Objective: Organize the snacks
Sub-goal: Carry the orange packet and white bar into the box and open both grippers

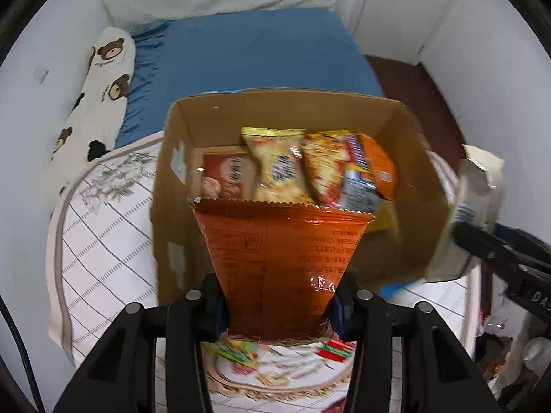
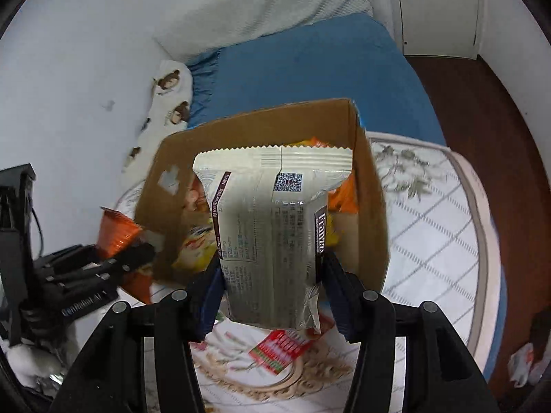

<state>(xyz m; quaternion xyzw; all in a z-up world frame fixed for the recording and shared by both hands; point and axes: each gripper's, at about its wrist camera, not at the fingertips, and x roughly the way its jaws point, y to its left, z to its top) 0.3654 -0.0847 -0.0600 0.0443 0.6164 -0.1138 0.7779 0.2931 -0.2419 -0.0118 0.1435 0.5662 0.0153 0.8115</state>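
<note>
Currently both units are loaded. Left hand-held gripper [image 1: 279, 309] is clamped on the bottom end of an orange snack packet [image 1: 282, 258], pads tight against both sides, jaws nearly closed; the packet's crimped top edge sits in front of the open cardboard box [image 1: 172, 179]. Right hand-held gripper [image 2: 272, 296] is clamped on a cream snack packet [image 2: 268, 227] with a QR code and dark side band, jaws partly open to fit the packet's width, also gripped near the lower end. Both packets are off the surface, in the air on the near side of the box, not inside it. Box stands on a quilted white bed cover [image 1: 103, 241] and already holds several snacks: a yellow bag [image 1: 279, 168], an orange bag [image 1: 378, 161], a flat reddish pack [image 1: 227, 175]. A red-and-green packet [image 2: 279, 347] lies on the cover below the right unit. Blue sheet [image 1: 258, 55] and bear-print pillow [image 1: 103, 86] behind the box.
</note>
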